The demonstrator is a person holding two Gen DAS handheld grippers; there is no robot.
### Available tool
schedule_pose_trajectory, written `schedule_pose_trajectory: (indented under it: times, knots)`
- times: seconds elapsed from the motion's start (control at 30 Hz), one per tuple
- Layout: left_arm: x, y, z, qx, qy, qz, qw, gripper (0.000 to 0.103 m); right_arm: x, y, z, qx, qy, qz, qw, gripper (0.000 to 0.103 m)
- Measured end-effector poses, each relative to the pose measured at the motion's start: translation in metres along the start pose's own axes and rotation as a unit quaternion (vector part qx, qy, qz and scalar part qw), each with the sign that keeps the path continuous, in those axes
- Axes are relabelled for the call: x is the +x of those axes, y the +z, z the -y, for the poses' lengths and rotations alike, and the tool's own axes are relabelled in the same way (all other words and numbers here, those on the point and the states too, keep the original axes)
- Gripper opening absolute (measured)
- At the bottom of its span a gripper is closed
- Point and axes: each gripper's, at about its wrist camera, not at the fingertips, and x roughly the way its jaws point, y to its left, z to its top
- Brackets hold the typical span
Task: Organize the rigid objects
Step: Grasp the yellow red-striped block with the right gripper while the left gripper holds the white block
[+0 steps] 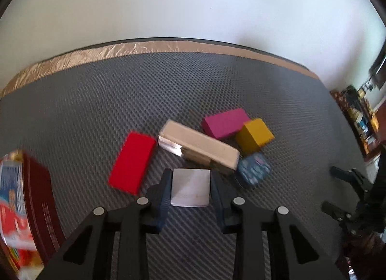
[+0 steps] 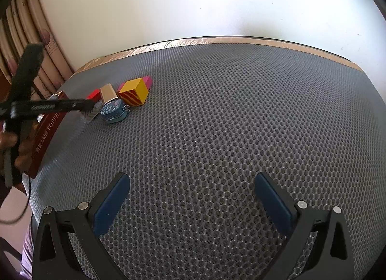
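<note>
the left gripper (image 1: 190, 183) has its jaws clamped on a small silver block (image 1: 190, 188), with only the block's two side faces pinched and the pads reaching partway along it. my guess is the block could twist or slide out if it swings fast, as its faces look smooth. just beyond it lies the cluster: a red block (image 1: 131, 162), a long beige box (image 1: 200, 145), a blue patterned tin (image 1: 252, 168), then a yellow cube (image 1: 253, 135) and a magenta block (image 1: 225, 122) farthest. a careless pass could knock these apart. a round toffee tin (image 1: 26, 207) sits at the near left; it is blurred.

the right gripper (image 2: 191, 204) hangs with jaws wide apart over bare grey mat (image 2: 241, 111), well away from the pile. only its view shows red stripes on the yellow cube's side and the tin's lettering; only the left view shows the grasp.
</note>
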Motion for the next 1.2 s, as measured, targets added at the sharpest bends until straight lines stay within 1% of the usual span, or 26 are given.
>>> schedule_pose_trajectory:
  times: [0.07,0.13,0.17,0.23,0.3,0.37,0.47,0.5,0.53,0.6,0.7,0.77,0.83,0.9,0.93,0.97,1.03,1.13,1.2]
  knots:
    - [-0.016,-0.016,0.006,-0.007,-0.007,0.015,0.9998,0.031,-0.002,0.001,0.002,0.008,0.006,0.005,1.0,0.103]
    - [-0.028,-0.03,0.009,-0.015,-0.01,0.023,0.9996,0.031,-0.006,0.004,0.006,0.012,0.022,0.011,1.0,0.103]
    - [-0.034,-0.037,0.009,-0.022,-0.011,0.028,0.9993,0.031,-0.007,0.01,0.006,0.01,0.037,0.012,0.999,0.103]
    - [-0.048,-0.053,0.011,-0.039,-0.014,0.035,0.9985,0.031,-0.004,0.023,0.003,0.001,0.045,0.008,0.999,0.103]
    - [-0.054,-0.062,0.013,-0.045,-0.009,0.034,0.9984,0.031,-0.004,0.045,-0.007,-0.011,0.062,0.023,0.998,0.103]
    - [-0.057,-0.072,0.012,-0.053,-0.004,0.034,0.998,0.031,0.002,0.063,-0.021,-0.029,0.066,0.026,0.997,0.103]
    - [-0.062,-0.082,0.015,-0.076,-0.013,0.027,0.9967,0.031,0.014,0.081,-0.043,-0.048,0.074,0.026,0.996,0.101]
    - [-0.065,-0.081,0.015,-0.081,-0.016,0.026,0.9963,0.031,0.018,0.085,-0.05,-0.053,0.069,0.026,0.996,0.097]
    - [-0.065,-0.081,0.013,-0.085,-0.02,0.024,0.9959,0.031,0.026,0.089,-0.058,-0.058,0.063,0.024,0.996,0.089]
    - [-0.066,-0.083,0.01,-0.092,-0.022,0.025,0.9952,0.031,0.042,0.097,-0.068,-0.059,0.067,0.011,0.996,0.079]
    - [-0.068,-0.084,0.008,-0.094,-0.025,0.023,0.995,0.031,0.056,0.102,-0.073,-0.055,0.055,0.004,0.997,0.079]
    - [-0.068,-0.085,0.006,-0.094,-0.027,0.022,0.9949,0.031,0.066,0.105,-0.074,-0.052,0.047,-0.004,0.998,0.077]
    - [-0.068,-0.085,0.007,-0.092,-0.028,0.019,0.9952,0.031,0.075,0.107,-0.077,-0.051,0.049,-0.013,0.997,0.069]
    - [-0.068,-0.086,0.007,-0.091,-0.029,0.019,0.9952,0.031,0.082,0.107,-0.079,-0.058,0.033,-0.021,0.998,0.063]
    - [-0.067,-0.086,0.007,-0.091,-0.031,0.017,0.9952,0.031,0.086,0.107,-0.079,-0.059,0.036,-0.028,0.997,0.054]
    - [-0.066,-0.086,0.007,-0.092,-0.032,0.016,0.9951,0.031,0.09,0.107,-0.081,-0.059,0.038,-0.034,0.997,0.048]
    - [-0.064,-0.087,0.007,-0.094,-0.034,0.014,0.9949,0.031,0.095,0.105,-0.084,-0.066,0.029,-0.04,0.997,0.031]
    - [-0.063,-0.088,0.006,-0.1,-0.035,0.012,0.9943,0.031,0.092,0.102,-0.084,-0.065,0.031,-0.034,0.997,0.03]
    - [-0.067,-0.089,0.006,-0.102,-0.039,0.014,0.9939,0.031,0.082,0.096,-0.079,-0.059,0.034,-0.026,0.997,0.03]
